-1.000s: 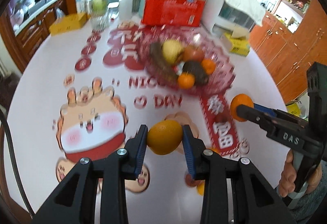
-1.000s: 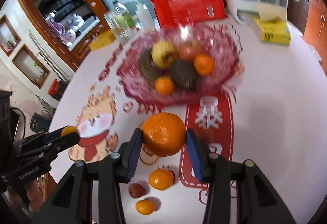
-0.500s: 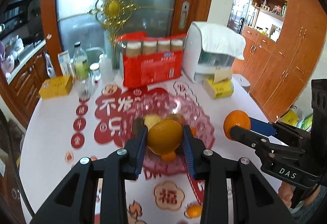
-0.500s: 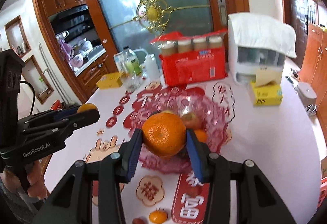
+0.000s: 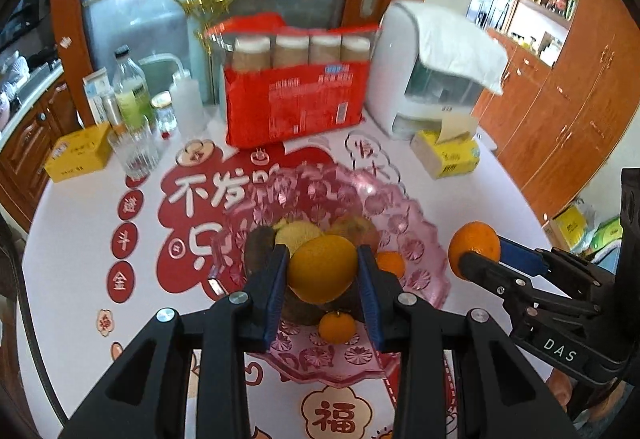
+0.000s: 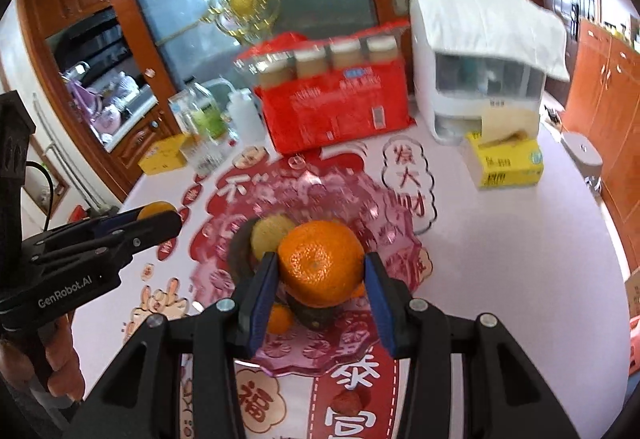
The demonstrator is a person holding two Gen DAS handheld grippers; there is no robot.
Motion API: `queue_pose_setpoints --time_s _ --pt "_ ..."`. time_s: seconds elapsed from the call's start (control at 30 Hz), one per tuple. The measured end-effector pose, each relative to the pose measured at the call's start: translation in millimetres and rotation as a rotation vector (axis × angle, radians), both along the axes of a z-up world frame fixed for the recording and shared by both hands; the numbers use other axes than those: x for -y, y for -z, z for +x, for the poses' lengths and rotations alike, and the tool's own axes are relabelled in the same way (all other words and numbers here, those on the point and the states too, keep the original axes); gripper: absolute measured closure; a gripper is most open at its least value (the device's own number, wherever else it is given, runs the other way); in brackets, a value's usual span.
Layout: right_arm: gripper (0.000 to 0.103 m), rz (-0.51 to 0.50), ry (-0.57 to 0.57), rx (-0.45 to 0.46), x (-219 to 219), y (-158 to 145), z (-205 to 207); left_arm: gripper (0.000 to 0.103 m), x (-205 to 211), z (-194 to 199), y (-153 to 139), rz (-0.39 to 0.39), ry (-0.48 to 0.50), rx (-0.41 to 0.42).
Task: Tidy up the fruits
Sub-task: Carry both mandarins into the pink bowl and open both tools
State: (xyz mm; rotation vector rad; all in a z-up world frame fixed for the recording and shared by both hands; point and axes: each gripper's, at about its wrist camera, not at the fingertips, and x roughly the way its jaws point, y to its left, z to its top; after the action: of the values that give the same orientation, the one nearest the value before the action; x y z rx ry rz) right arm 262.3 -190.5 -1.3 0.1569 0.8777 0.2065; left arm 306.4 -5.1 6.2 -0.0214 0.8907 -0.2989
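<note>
**K:** Both grippers moved in over the pink glass bowl [image 5: 416,239] since half a second ago; then it sat further up-frame, now it fills the centre-bottom of both wrist views.

**M:** Grip state?

**K:** Left gripper [image 5: 322,271] clamped on a yellow-orange fruit [image 5: 322,267], centre of its view. Right gripper [image 6: 320,271] clamped on a deeper orange mandarin [image 6: 320,263], seen at right-centre from the left wrist. Both held side-on across the widest part, so the pads bear squarely and nothing rolls out.

**M:** Why above the bowl?

**K:** Looks like drop-off. Bowl already holds a pale yellow fruit [image 6: 270,233], a dark one, small tangerines [image 5: 337,327]. Both loads hang over that pile, clear of it as far as I can tell.

**M:** Leftovers?

**K:** One small reddish fruit [image 6: 346,401] on the desk [image 6: 520,239], bottom-centre of the right view. Red snack pack [image 5: 294,103] and tissue box [image 6: 506,163] at the back, out of the way.

**M:** Risk?

**K:** Pile is rounded; a release from height could bounce one over the rim.
</note>
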Motion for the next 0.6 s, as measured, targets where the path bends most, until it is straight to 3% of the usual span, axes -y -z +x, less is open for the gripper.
queue_pose_setpoints --time_s 0.27,0.6 --pt "0.059 -0.004 0.033 -0.104 6.7 47.5 18.9 0.07 8.8 28.8 48.0 0.023 0.017 -0.088" --pt "0.058 -0.014 0.019 -0.151 2.7 67.8 23.8 0.07 13.4 39.6 66.2 0.034 0.008 -0.122"
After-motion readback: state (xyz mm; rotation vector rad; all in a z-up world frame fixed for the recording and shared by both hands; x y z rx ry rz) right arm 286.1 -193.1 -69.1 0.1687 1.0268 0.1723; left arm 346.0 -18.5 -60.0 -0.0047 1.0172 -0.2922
